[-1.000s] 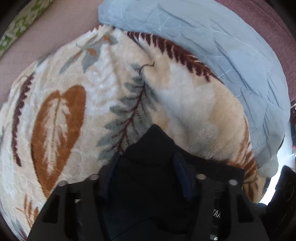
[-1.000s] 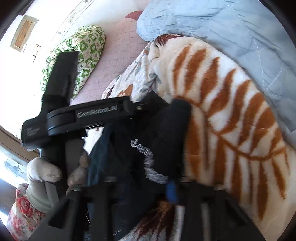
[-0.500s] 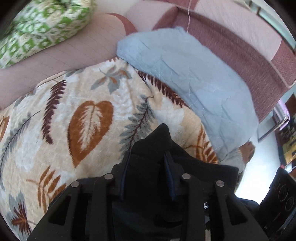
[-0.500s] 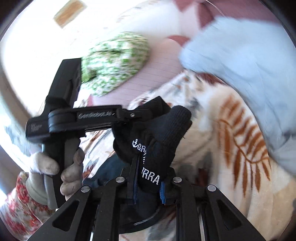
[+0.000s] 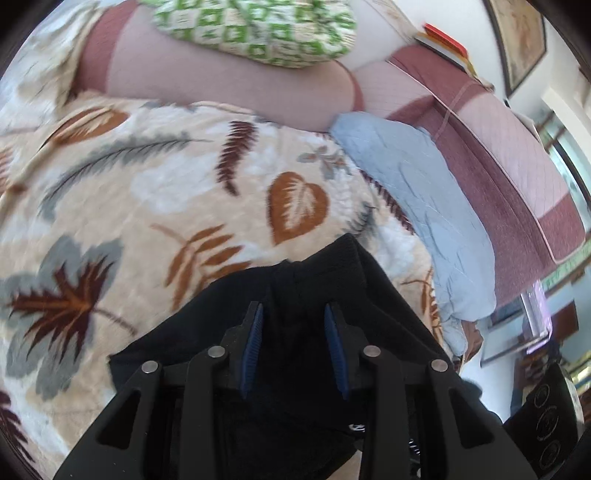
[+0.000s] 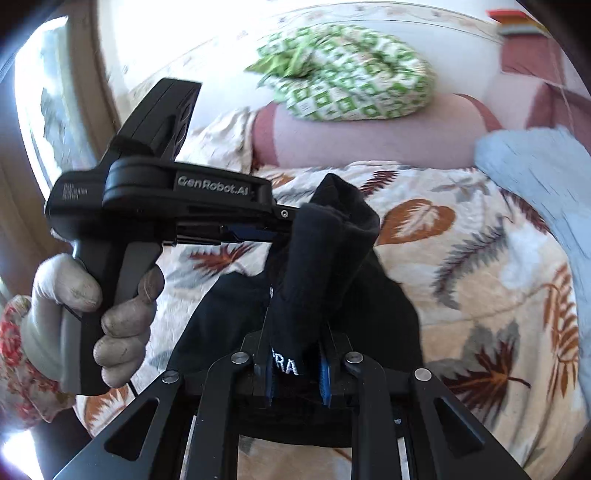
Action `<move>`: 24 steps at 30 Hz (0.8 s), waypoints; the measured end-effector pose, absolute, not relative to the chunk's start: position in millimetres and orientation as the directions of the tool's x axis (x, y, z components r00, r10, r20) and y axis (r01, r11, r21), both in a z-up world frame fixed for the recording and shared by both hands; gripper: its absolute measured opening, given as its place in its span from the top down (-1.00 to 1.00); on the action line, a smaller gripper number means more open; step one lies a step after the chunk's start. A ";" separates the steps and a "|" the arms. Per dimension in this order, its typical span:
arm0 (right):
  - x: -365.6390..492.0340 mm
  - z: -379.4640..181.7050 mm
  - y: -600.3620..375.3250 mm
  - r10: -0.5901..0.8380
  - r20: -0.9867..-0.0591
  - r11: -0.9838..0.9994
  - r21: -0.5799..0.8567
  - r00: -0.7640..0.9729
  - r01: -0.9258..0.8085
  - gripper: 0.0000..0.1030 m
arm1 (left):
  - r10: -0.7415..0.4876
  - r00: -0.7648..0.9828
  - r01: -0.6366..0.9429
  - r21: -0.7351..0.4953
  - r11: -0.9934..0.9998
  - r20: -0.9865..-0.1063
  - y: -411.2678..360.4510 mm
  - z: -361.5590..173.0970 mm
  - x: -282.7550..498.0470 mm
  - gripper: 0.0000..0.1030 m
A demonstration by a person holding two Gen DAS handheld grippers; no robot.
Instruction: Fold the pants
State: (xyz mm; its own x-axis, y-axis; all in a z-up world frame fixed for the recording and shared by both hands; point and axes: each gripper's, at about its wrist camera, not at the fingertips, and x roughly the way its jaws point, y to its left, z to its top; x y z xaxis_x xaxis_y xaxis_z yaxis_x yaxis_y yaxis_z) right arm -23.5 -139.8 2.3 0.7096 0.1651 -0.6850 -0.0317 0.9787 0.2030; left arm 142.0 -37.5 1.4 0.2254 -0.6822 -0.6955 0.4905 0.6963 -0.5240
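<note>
— Where are the pants (image 5: 317, 291) at this moment?

— Lifted off the leaf-print blanket (image 5: 155, 206), gathered in black folds between the two tools. In the left wrist view a bunched peak of the dark cloth rises past the fingertips, with the rest spreading wide below and to both sides, covering the near part of the blanket.

— And the left gripper (image 5: 293, 310)?

— Its blue pads (image 5: 254, 339) sit on either side of that fold and press on it. The jaws have just been closing, with the cloth between them, so it is clenched on the pants.

— The right gripper (image 6: 295, 354)?

— Also clamped on the pants. In its own view a thick roll of fabric stands up from between the pads, and white stitched letters show on the cloth right at the jaws. The gap is narrow and filled with fabric. These jaws too have just been closing on it.

— Can one tool be seen from the other?

— Yes. From the right wrist the left tool comes in from the left side, its tips buried in the same black bundle. A gloved hand (image 6: 92, 314) wraps its handle, and a floral sleeve (image 6: 22, 369) shows at the left edge.

— What lies around them?

— On the far side, a pink quilted mattress (image 5: 221, 92) with a green-and-white patterned pillow (image 5: 255, 29) on it. A pale blue quilt (image 5: 417, 195) lies to the right, touching the blanket's edge.
</note>
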 end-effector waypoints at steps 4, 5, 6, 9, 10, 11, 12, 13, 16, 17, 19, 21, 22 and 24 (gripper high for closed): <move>-10.8 -15.9 -104.8 0.186 -0.719 0.982 0.158 0.669 -0.104 0.60 | -0.692 0.241 0.443 -0.558 0.702 -0.680 -6.7 -10.3 144.5 0.36; -8.7 -19.4 -98.0 0.193 -0.725 0.981 0.154 0.661 -0.119 0.60 | -0.696 0.245 0.435 -0.565 0.701 -0.674 0.1 -11.5 144.3 0.36; -7.2 -21.6 -91.6 0.193 -0.729 0.981 0.142 0.657 -0.131 0.61 | -0.703 0.247 0.429 -0.575 0.697 -0.667 5.8 -12.5 143.8 0.36; -5.4 -24.0 -77.6 0.186 -0.735 0.981 0.102 0.652 -0.165 0.61 | -0.715 0.259 0.405 -0.599 0.691 -0.650 20.9 -17.2 140.8 0.36; -4.7 -24.9 -73.9 0.179 -0.738 0.981 0.085 0.650 -0.173 0.61 | -0.717 0.262 0.393 -0.607 0.691 -0.647 25.4 -19.4 140.4 0.36; -3.4 -27.0 -70.7 0.173 -0.743 0.981 0.069 0.647 -0.183 0.56 | -0.718 0.263 0.380 -0.615 0.691 -0.644 30.6 -22.2 140.1 0.34; -2.0 -29.3 -67.6 0.168 -0.747 0.980 0.055 0.643 -0.193 0.54 | -0.718 0.267 0.367 -0.621 0.693 -0.643 35.8 -24.8 139.9 0.31; -2.0 -31.3 -64.1 0.157 -0.752 0.979 0.031 0.641 -0.203 0.51 | -0.716 0.275 0.353 -0.626 0.696 -0.641 40.7 -27.0 139.5 0.23; -7.6 -32.4 -56.4 0.180 -0.748 0.969 0.021 0.638 -0.248 -0.08 | -0.704 0.305 0.301 -0.637 0.710 -0.641 60.5 -32.2 136.8 0.09; -11.8 -31.6 -53.1 0.201 -0.745 0.962 0.029 0.636 -0.270 -0.14 | -0.702 0.313 0.287 -0.641 0.712 -0.640 67.0 -33.1 135.0 0.07; -21.0 -31.6 -43.0 0.206 -0.744 0.950 -0.006 0.636 -0.314 -0.15 | -0.702 0.333 0.254 -0.657 0.710 -0.629 83.3 -35.1 129.6 0.03; -29.8 -32.0 -35.4 0.219 -0.754 0.933 -0.025 0.620 -0.360 -0.15 | -0.716 0.350 0.224 -0.688 0.691 -0.605 99.1 -37.3 123.1 0.00; -33.7 -31.6 -33.5 0.236 -0.759 0.924 -0.017 0.607 -0.381 -0.15 | -0.722 0.358 0.208 -0.703 0.680 -0.592 107.2 -38.9 118.6 -0.01; -42.3 -29.0 -31.6 0.295 -0.778 0.900 0.032 0.555 -0.434 -0.14 | -0.722 0.377 0.189 -0.714 0.674 -0.581 119.2 -40.2 112.6 -0.02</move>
State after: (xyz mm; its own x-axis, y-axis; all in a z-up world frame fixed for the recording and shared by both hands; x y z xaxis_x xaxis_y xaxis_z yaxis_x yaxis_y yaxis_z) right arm -42.3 -31.6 -29.0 0.5548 0.2950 -0.7779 -0.4343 0.9002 0.0316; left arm 112.6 119.2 -40.2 0.3766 -0.7217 -0.5808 0.1895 0.6737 -0.7143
